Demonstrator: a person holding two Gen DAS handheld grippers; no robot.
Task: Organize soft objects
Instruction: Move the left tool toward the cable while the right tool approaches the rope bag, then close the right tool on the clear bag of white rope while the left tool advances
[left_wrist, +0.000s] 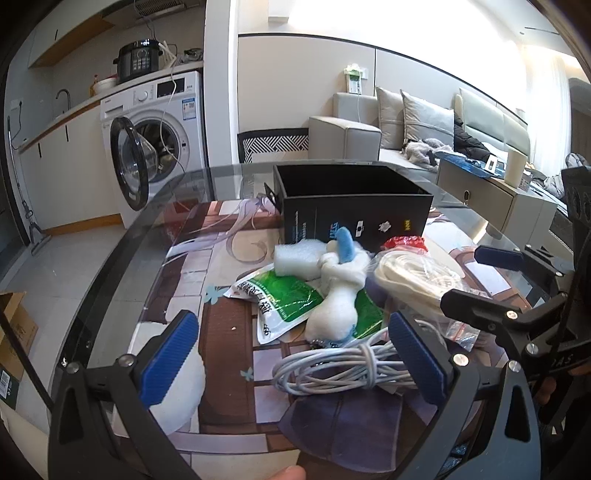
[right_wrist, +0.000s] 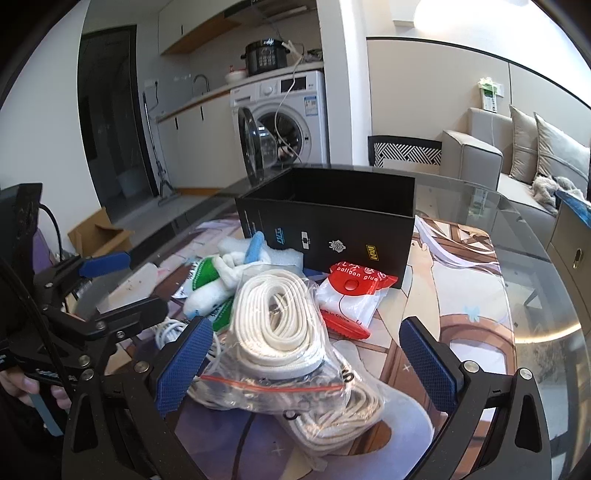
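1. In front of my black box (right_wrist: 332, 236) lies the soft heap I have to sort: a white plush toy (left_wrist: 334, 295) with a blue fuzzy stub, a white foam block (left_wrist: 295, 260), a green-and-white pouch (left_wrist: 280, 299), a clear zip bag of cream webbing (right_wrist: 280, 328), a red-and-white balloon glue packet (right_wrist: 351, 299) and a coil of pale grey cable (left_wrist: 332, 369).

2. The plush looks fluffy and lumpy, knotted at the middle; the foam is a pitted rectangular slab; the pouch is glossy and crumpled. The webbing is flat woven tape wound in loops inside wrinkled plastic with a red zip strip. The box is matte card, open at the top, printed with small logos.

3. Everything rests on a glass table (left_wrist: 155, 206) over a printed illustrated mat (pastel, cartoon-style).

4. My left gripper (left_wrist: 291, 354) is spread wide and holds nothing — the cable coil lies between its blue ribbed pads, close to the right one, with the plush just beyond the tips.

5. My right gripper (right_wrist: 306, 362) is likewise wide open and empty — the webbing bag sits between its pads, its left edge right by the left pad; I can't tell if they touch.

6. Further off stand a washing machine (left_wrist: 162, 136) with its door open and a grey sofa (left_wrist: 369, 133).
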